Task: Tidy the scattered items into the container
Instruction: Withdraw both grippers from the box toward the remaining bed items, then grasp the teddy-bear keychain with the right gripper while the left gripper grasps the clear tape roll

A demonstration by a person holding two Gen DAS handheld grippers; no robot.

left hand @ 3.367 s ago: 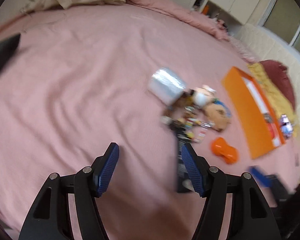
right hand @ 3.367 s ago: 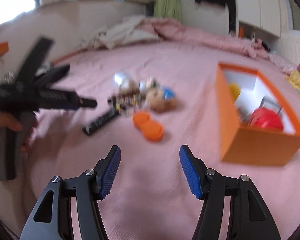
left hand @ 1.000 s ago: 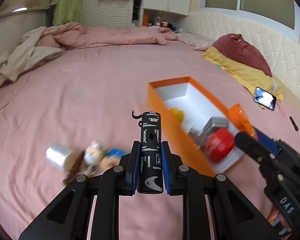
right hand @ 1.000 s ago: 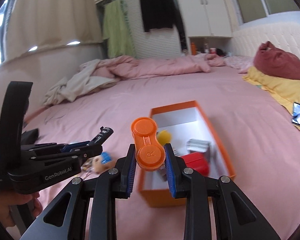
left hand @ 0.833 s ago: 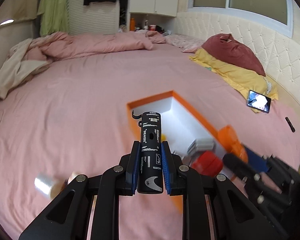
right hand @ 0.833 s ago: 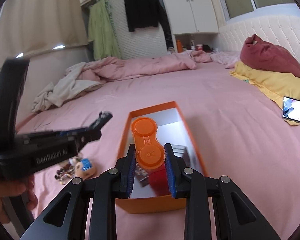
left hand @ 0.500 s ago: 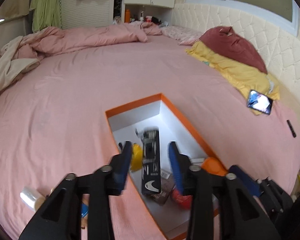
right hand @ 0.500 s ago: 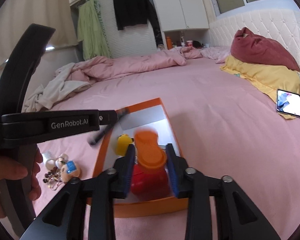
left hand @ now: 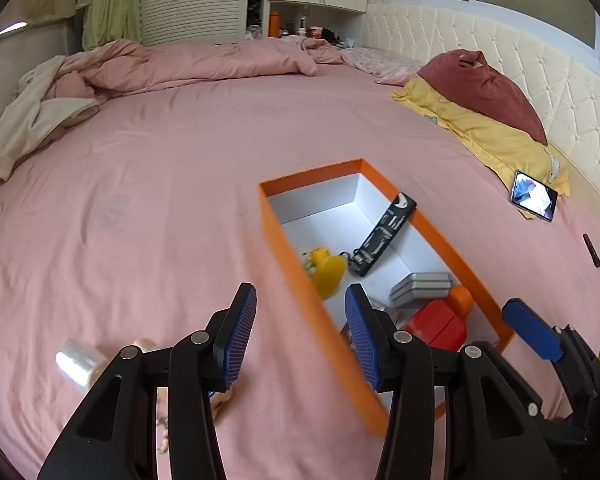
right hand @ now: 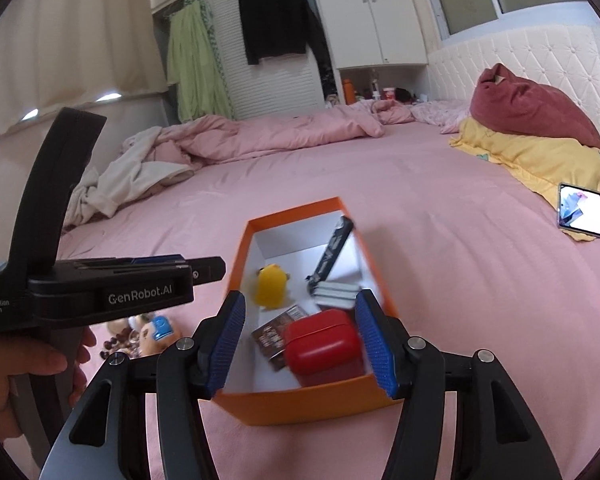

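The orange box [left hand: 312, 170] stands on the pink bed, also seen close ahead in the right wrist view [right hand: 300, 404]. Inside, a black stick [left hand: 384, 234] leans on the right wall, beside a yellow toy [left hand: 326, 266], a red case [right hand: 324, 346] and an orange case [left hand: 460, 298]. My left gripper [left hand: 300, 312] hangs open and empty over the box's left wall. My right gripper [right hand: 302, 328] is over the near end, its jaws opening with nothing between them. A clear tape roll [left hand: 76, 360], a plush toy [right hand: 158, 330] and beads [right hand: 118, 344] lie left of the box.
A phone [left hand: 534, 196] rests on the yellow pillow [right hand: 540, 160] at the right, with a red cushion [left hand: 480, 88] behind it. A rumpled pink duvet [left hand: 200, 62] and pale clothes [left hand: 32, 120] lie at the far side. A hand [right hand: 32, 360] holds the left gripper.
Both grippers opened over the box. The black stick fell from the left one and now leans inside; the orange case dropped from the right one. The left gripper drew back leftward.
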